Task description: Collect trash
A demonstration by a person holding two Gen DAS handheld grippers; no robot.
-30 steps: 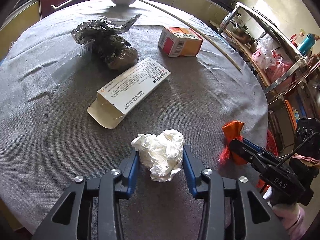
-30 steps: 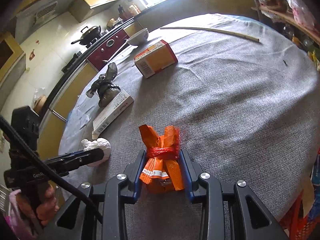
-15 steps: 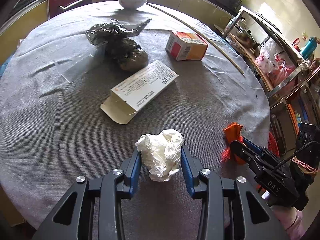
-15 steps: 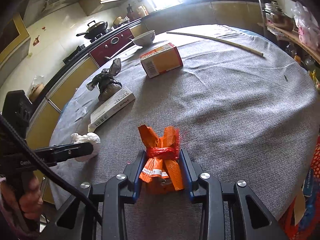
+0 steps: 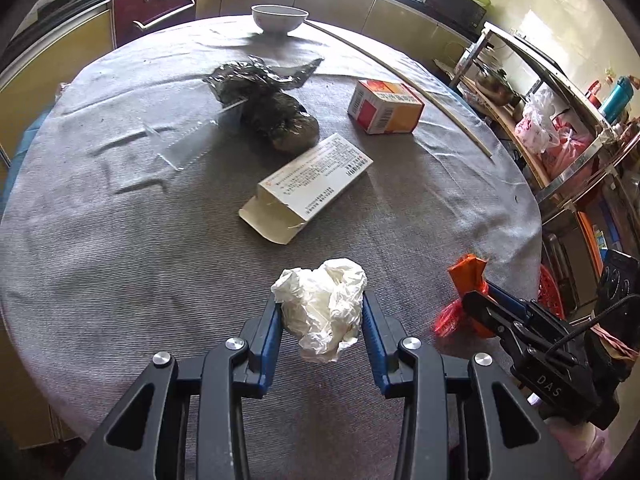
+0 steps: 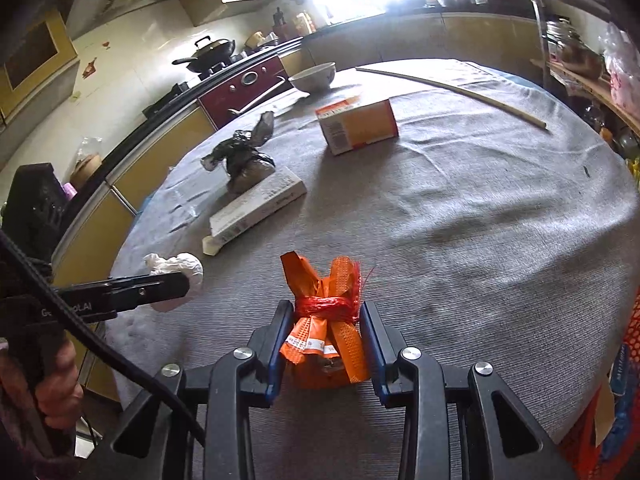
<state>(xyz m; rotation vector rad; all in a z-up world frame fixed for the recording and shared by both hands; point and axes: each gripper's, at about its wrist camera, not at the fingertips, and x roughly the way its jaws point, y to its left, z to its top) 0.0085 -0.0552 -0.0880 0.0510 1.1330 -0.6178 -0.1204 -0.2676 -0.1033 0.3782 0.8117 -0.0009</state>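
Note:
My left gripper (image 5: 322,312) is shut on a crumpled white tissue (image 5: 324,308), held above the near edge of the round grey table (image 5: 100,240). My right gripper (image 6: 326,320) is shut on an orange mesh bundle (image 6: 326,336) tied with red string, also near the table's edge. The right gripper (image 5: 486,306) with the orange bundle (image 5: 466,270) shows at the right of the left wrist view. The left gripper (image 6: 182,282) with the tissue (image 6: 186,266) shows at the left of the right wrist view.
On the table lie a long white carton (image 5: 316,184) with an open flap, a dark crumpled bag (image 5: 276,112), an orange-and-white box (image 5: 384,106), a clear plastic piece (image 5: 180,144), a white bowl (image 5: 279,18) and a long thin stick (image 5: 404,76). Shelves (image 5: 560,128) stand to the right.
Both grippers have pulled back toward the table's near edge and lifted, each still holding its piece. The things on the table have not moved.

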